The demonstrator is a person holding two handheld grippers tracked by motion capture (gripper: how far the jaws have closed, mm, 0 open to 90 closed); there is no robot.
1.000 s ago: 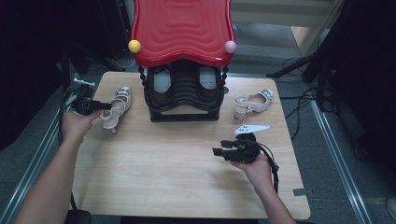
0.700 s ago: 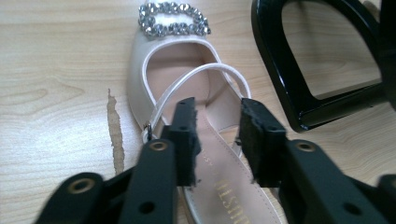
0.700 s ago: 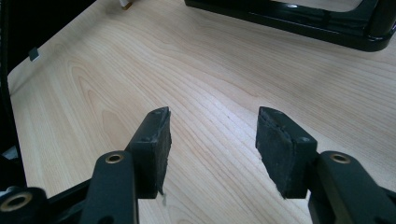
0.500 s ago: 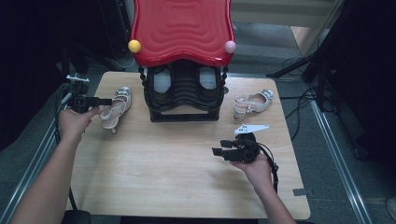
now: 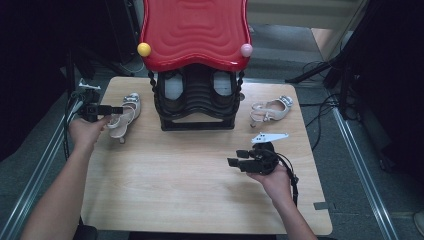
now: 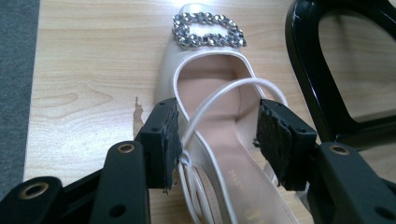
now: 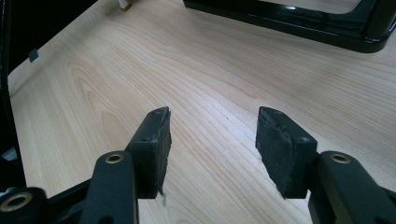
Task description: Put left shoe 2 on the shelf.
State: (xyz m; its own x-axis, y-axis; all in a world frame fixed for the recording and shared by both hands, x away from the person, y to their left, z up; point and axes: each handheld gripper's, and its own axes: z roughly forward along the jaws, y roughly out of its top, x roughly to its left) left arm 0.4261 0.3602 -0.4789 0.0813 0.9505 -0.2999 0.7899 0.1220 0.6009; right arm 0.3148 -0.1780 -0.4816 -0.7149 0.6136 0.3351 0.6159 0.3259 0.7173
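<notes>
The left tongs (image 6: 217, 135) have just been opening and now stand parted over the heel end of a cream sandal (image 6: 210, 93), pads clear of its straps. The sandal lies on the wooden surface (image 5: 190, 175) beside the black rack (image 5: 197, 102). The right tongs (image 7: 212, 140) gape empty above bare wood.

So the left gripper (image 5: 116, 109) sits at the table's (image 5: 190, 200) left edge with a sandal (image 5: 122, 117) right under and between its jaws – nothing pinched. The rack (image 5: 197, 100) stands just right of that, and a second sandal (image 5: 270, 110) lies beyond it, behind the right gripper (image 5: 236, 157) – that one's over bare wood.
</notes>
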